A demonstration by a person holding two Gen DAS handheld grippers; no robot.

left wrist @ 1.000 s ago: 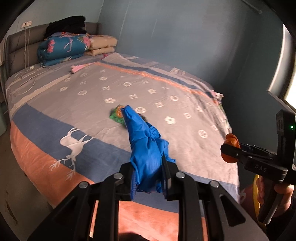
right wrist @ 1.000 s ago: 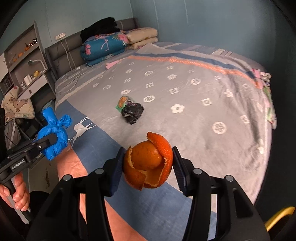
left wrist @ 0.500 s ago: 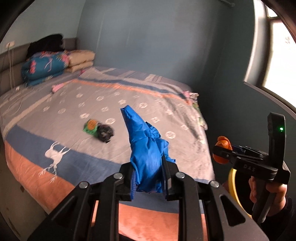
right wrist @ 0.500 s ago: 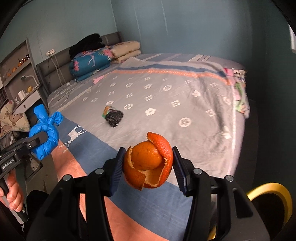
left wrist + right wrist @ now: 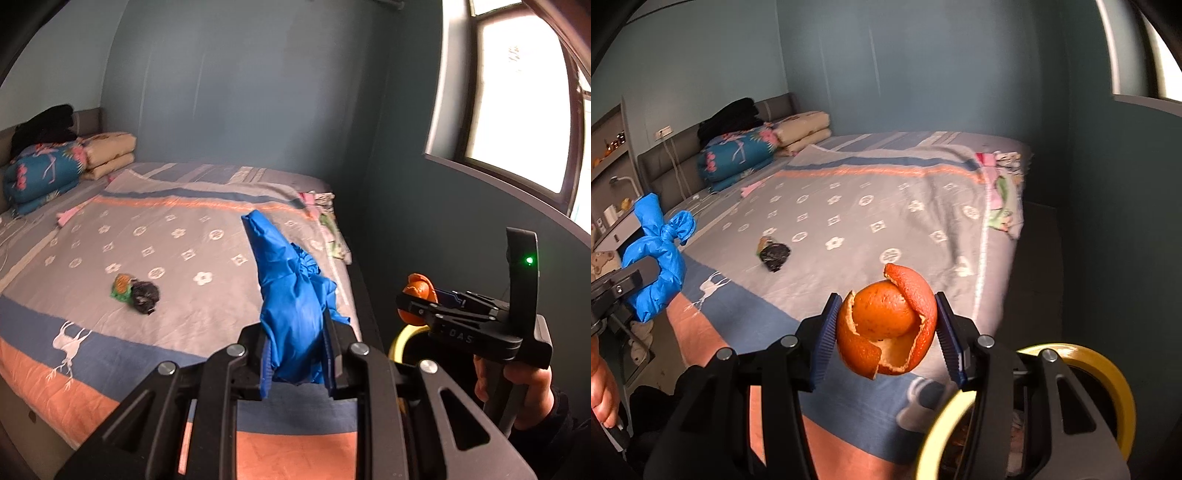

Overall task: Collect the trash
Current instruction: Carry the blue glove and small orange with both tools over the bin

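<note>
My left gripper point(image 5: 295, 354) is shut on a knotted blue plastic bag point(image 5: 291, 295), which sticks up between its fingers; the same blue bag point(image 5: 657, 266) shows at the left of the right wrist view. My right gripper point(image 5: 886, 332) is shut on a curled orange peel point(image 5: 886, 325), also seen as an orange peel point(image 5: 417, 295) at the right of the left wrist view. A crumpled black bag point(image 5: 146, 295) and a green wrapper point(image 5: 121, 286) lie together on the bed point(image 5: 184, 229). A yellow-rimmed bin point(image 5: 1100, 373) sits low at the right, by the bed's corner.
Folded quilts point(image 5: 48, 170) and pillows point(image 5: 110, 151) are stacked at the bed's head. Loose cloth point(image 5: 328, 229) hangs over the bed's far right edge. A window point(image 5: 517, 103) stands in the right wall. Shelves point(image 5: 609, 162) are at the left. A hand point(image 5: 524, 391) holds the right gripper.
Both grippers have swung to the right and risen, each keeping its hold. The bed has slid left in both views, and the yellow-rimmed bin and window have come into sight.
</note>
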